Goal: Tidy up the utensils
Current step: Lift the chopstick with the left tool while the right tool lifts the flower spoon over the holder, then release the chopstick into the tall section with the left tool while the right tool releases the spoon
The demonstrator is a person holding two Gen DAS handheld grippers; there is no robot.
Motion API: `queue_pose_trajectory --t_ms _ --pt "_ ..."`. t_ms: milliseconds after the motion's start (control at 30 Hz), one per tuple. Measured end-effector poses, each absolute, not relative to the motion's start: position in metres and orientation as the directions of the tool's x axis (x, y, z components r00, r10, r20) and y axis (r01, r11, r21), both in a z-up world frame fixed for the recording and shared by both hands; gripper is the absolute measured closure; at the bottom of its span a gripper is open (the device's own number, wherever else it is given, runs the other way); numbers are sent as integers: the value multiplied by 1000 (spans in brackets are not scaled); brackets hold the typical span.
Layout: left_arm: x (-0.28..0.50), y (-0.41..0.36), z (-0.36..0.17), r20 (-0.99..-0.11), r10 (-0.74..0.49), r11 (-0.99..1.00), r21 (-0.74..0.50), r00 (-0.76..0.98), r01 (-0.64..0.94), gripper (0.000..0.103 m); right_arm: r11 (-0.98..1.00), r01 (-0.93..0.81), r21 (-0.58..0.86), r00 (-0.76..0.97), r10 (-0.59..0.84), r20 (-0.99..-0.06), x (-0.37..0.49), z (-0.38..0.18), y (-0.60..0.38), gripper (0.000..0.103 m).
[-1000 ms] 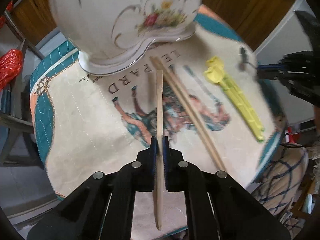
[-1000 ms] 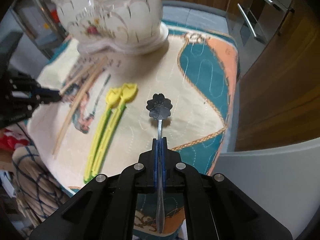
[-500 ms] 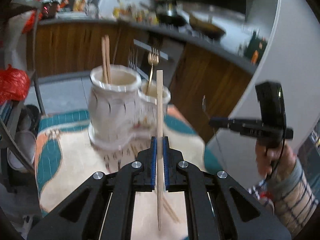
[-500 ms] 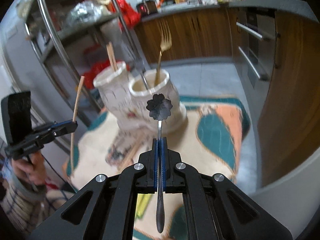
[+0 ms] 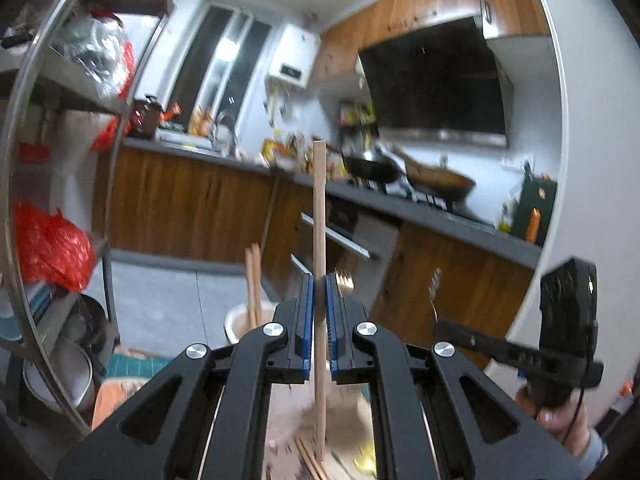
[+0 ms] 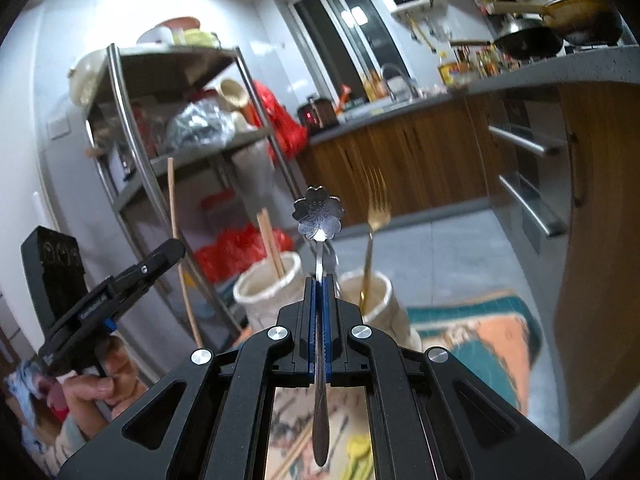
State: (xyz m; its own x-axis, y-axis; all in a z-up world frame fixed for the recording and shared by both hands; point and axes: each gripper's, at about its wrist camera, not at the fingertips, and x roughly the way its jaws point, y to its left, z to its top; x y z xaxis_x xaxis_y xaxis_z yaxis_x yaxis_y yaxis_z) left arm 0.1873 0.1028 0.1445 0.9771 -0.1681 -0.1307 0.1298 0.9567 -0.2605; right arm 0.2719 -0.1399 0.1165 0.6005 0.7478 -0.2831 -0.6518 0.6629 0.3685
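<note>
- Jaws first: the left gripper [image 5: 319, 300] is clenched on a wooden chopstick [image 5: 319, 216], which stands upright through the pads, its top well above them and its lower end hanging below.
- Likewise the right gripper [image 6: 319, 296] is clamped on a small metal spoon [image 6: 319, 216], flower-shaped bowl up above the pads, handle tip hanging below them.
- Change since a second ago: both tools were pointed down at the printed cloth [image 6: 492, 320] with each utensil lying forward over the table; now both point nearly level and sit higher, so chopstick and spoon have swung to vertical.
- Just beyond and below the right jaws stands the white double holder [image 6: 276, 284]: its left cup already holds chopsticks [image 6: 272, 246], its right cup [image 6: 372, 288] a gold fork [image 6: 374, 216].
- From the left gripper's camera, that holder sits just ahead of and below the jaws, mostly hidden by them; only a rim and two stick tops show left of the pads.
- Under both jaws, loose chopsticks [image 5: 308, 458] and something yellow remain on the cloth, blurred.
- Judgement: both pieces look lifted and stood up ready for dropping in, chopstick into the left cup, spoon probably beside the fork. Neither is over its cup yet, and more items remain on the table.
</note>
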Motion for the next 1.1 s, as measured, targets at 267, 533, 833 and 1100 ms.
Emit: queue_pose_trajectory --t_ms 267,533,833,1100 --pt "215 111 158 -25 -146 942 -308 989 131 97 675 -650 349 665 727 -168 297 136 -125 99" --pt "233 109 164 49 -74 950 -299 996 85 97 703 -634 322 721 688 -82 309 146 -108 99" --pt "257 112 128 -33 -15 962 -273 999 5 97 785 -581 217 775 614 -146 323 126 -86 99" --pt "252 106 103 -140 -38 973 -231 989 5 97 796 -567 213 763 605 -229 323 108 -94 99"
